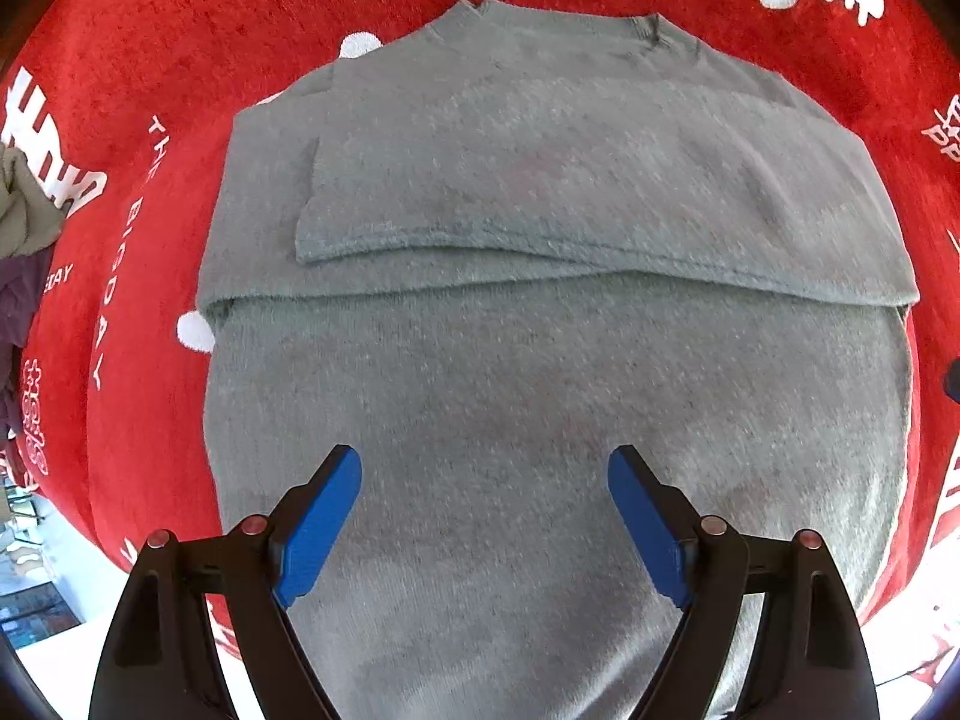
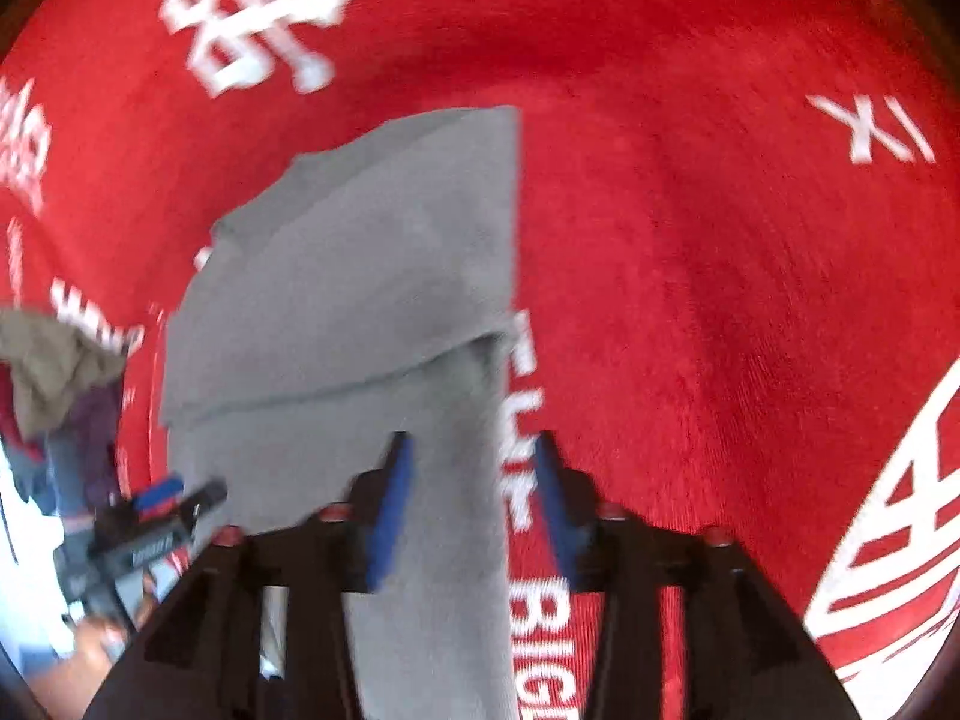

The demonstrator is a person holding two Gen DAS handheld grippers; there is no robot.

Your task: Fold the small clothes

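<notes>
A grey knitted top (image 1: 540, 180) lies flat on a red cloth (image 1: 150, 60) with white lettering, its sleeves folded across the chest and its collar at the far side. My left gripper (image 1: 485, 456) hangs straight above the top's lower half, jaws wide apart, blue pads (image 1: 327, 510) bare. In the blurred right wrist view, the top (image 2: 360, 270) stretches away from me. My right gripper (image 2: 474, 450) stands open over its right-hand edge. That edge runs between the fingers, and the right pad (image 2: 555, 504) is clear of the cloth. The left gripper (image 2: 159, 498) shows at the lower left.
A heap of other clothes (image 1: 24, 210), olive and dark purple, sits at the left edge of the red cloth (image 2: 720, 240); the heap (image 2: 54, 360) also shows in the right wrist view. A person's hand (image 2: 90, 648) is at the lower left. Pale floor shows past the cloth's near edge.
</notes>
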